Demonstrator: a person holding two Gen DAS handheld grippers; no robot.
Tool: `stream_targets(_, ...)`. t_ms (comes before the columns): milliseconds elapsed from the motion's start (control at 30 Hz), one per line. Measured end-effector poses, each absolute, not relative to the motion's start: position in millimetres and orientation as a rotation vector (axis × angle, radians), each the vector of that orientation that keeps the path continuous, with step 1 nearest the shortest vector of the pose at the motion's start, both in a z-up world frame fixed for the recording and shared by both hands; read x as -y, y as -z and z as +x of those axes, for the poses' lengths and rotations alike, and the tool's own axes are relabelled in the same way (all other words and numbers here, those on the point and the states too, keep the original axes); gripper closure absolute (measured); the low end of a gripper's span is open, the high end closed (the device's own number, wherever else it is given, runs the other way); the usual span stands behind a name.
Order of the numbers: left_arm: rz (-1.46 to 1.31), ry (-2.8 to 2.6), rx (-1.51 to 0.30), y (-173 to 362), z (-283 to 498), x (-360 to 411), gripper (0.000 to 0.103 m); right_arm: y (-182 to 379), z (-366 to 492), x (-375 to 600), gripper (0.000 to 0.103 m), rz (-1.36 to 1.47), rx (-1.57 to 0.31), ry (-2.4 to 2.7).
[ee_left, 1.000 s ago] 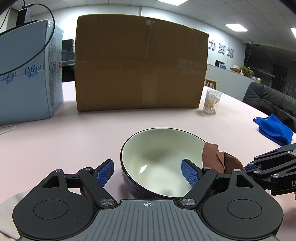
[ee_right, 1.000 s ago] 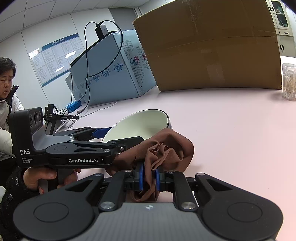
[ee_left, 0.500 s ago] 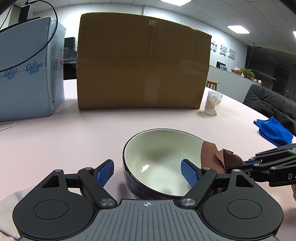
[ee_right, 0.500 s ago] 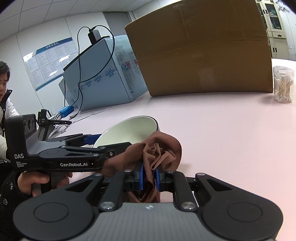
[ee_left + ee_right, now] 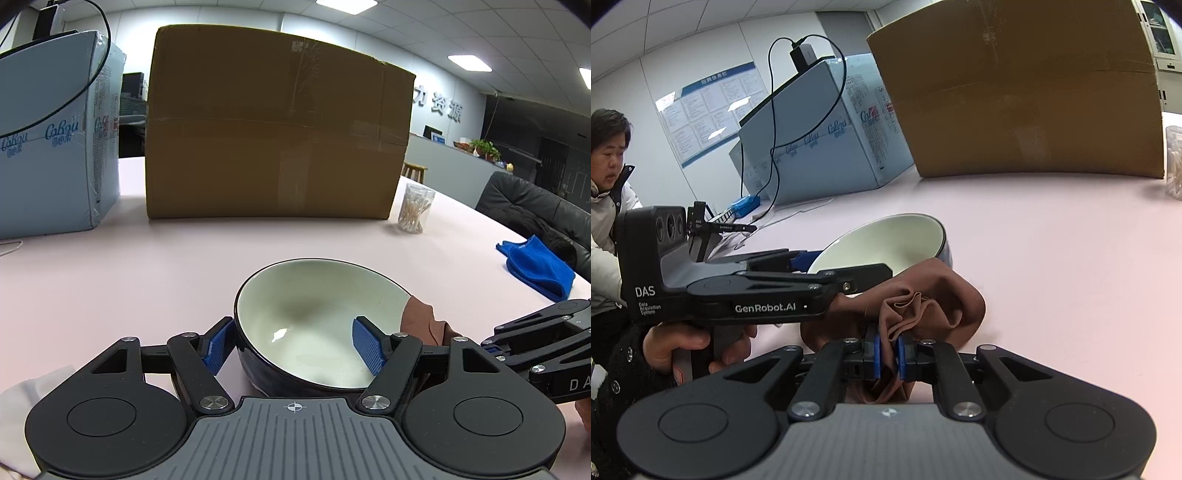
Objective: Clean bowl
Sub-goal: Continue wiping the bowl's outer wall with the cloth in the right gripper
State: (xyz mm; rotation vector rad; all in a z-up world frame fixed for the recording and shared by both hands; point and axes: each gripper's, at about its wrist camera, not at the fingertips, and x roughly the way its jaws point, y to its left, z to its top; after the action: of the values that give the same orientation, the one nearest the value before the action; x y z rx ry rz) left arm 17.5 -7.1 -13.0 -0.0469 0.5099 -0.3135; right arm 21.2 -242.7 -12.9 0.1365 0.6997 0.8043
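Observation:
A bowl (image 5: 314, 314), dark outside and white inside, sits tilted on the pink table (image 5: 147, 266). My left gripper (image 5: 291, 345) straddles its near left wall and the jaws are closing. The left pad lies against the outer wall and the right pad hangs inside the bowl, clear of the wall. A brown cloth (image 5: 923, 306) is bunched against the bowl's (image 5: 886, 240) right side, with my right gripper (image 5: 886, 352) shut on a fold of it. In the left wrist view the cloth (image 5: 421, 321) peeks past the rim, beside the right gripper's arm (image 5: 535, 339).
A large cardboard box (image 5: 273, 140) and a pale blue carton (image 5: 48, 166) stand at the back. A jar of cotton swabs (image 5: 413, 210) is beside the box. A blue cloth (image 5: 535, 266) lies at the right edge, a white cloth (image 5: 22, 391) near left. A person (image 5: 605, 192) sits at left.
The left gripper's jaws have narrowed, and its left pad has come in against the bowl's outer wall. The right gripper stays shut on the brown cloth.

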Motion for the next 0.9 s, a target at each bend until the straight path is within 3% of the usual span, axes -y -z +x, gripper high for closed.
stream_targets(900,-0.043,0.312,-0.508,13.4,17.0,6.9,0.033,10.7,23.2,246.8,0.091,0.121,-0.688,-0.762)
